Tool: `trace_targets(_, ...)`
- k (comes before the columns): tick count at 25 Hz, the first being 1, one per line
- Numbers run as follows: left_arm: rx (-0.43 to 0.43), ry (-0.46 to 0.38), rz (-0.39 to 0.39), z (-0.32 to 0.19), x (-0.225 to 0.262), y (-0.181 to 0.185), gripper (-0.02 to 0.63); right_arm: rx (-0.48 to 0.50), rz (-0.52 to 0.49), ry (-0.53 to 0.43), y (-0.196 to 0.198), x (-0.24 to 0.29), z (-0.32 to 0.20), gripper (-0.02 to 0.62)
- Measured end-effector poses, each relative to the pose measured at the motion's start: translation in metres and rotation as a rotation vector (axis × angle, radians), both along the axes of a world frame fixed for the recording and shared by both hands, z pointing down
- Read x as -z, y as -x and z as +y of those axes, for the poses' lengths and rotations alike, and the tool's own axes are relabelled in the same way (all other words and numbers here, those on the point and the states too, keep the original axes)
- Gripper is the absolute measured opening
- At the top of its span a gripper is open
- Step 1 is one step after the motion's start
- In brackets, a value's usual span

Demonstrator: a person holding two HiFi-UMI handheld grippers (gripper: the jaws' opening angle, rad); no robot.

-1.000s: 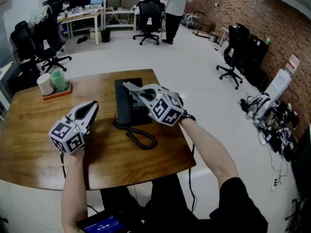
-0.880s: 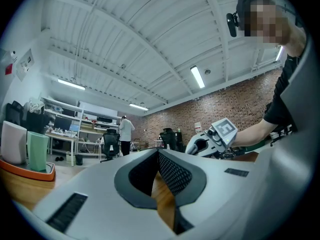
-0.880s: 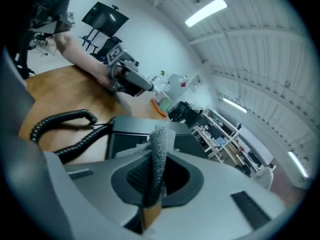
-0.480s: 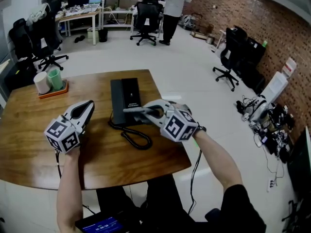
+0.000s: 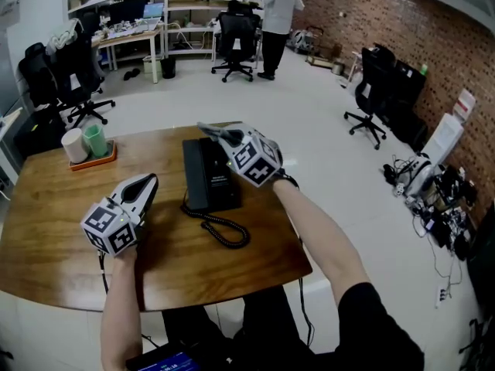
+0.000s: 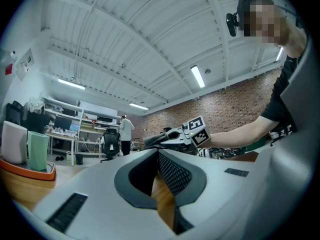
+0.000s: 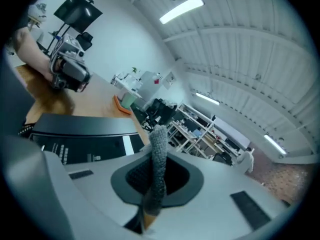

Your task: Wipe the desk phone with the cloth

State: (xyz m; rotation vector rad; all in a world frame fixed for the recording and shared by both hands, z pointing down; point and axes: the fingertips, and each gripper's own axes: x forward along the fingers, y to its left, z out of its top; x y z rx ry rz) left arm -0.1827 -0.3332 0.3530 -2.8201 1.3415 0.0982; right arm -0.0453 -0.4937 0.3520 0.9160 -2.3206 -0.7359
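The black desk phone [image 5: 207, 175] lies flat on the wooden table [image 5: 54, 230], its coiled cord [image 5: 223, 229] trailing toward me. My right gripper [image 5: 209, 130] hovers over the phone's far right corner, shut on a strip of grey cloth [image 7: 159, 154] that stands up between the pads. In the right gripper view the phone [image 7: 85, 134] lies just below the jaws. My left gripper [image 5: 147, 182] rests left of the phone above the table, apart from it, jaws shut with nothing between them.
An orange tray [image 5: 94, 158] with a white and a green cup stands at the table's far left. Beyond the table are office chairs [image 5: 236, 33], desks with shelving and a standing person [image 5: 277, 10]. A brick wall runs along the right.
My right gripper swept the cloth toward me along the phone, then back out to its far end. The left gripper has stayed beside the phone.
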Motion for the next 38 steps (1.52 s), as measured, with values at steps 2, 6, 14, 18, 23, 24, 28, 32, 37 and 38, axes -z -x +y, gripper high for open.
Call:
trace_targets(2,-0.002,-0.002,-0.005,-0.001,0.001,0.000,-0.003,0.020,0.039,0.004,-0.001,-0.008,0.009,0.025)
trace_targets(6,-0.004,-0.004,-0.012,-0.001,0.003,0.001,-0.003,0.096,0.091,0.029,-0.009,-0.022,0.047,0.025)
trace_targets(14,-0.006,0.004,-0.013,0.001,0.000,0.001,-0.002,0.248,0.197,0.066,-0.021,-0.059,0.140,0.025)
trace_targets(18,-0.016,0.003,-0.024,0.001,-0.001,0.001,-0.003,0.277,0.226,0.072,-0.024,-0.073,0.167,0.025)
trace_targets(23,-0.045,0.018,-0.037,0.007,-0.005,-0.006,-0.003,0.278,0.197,0.093,-0.029,-0.073,0.185,0.025)
trace_targets(24,-0.055,0.020,-0.043,0.009,-0.006,-0.009,-0.002,0.265,0.154,0.088,-0.031,-0.067,0.187,0.025)
trace_targets(28,-0.084,0.032,-0.069,0.013,-0.008,-0.019,-0.002,0.208,-0.103,0.016,-0.037,-0.023,0.193,0.025)
trace_targets(32,-0.095,0.048,-0.061,0.023,-0.008,-0.028,-0.002,0.162,-0.313,0.043,-0.045,0.008,0.215,0.025)
trace_targets(37,-0.069,0.030,0.011,0.039,0.002,-0.026,-0.003,0.168,-0.467,0.016,-0.065,0.045,0.253,0.025)
trace_targets(38,-0.061,0.016,0.018,0.044,0.005,-0.026,-0.003,0.168,-0.502,0.007,-0.070,0.053,0.260,0.025)
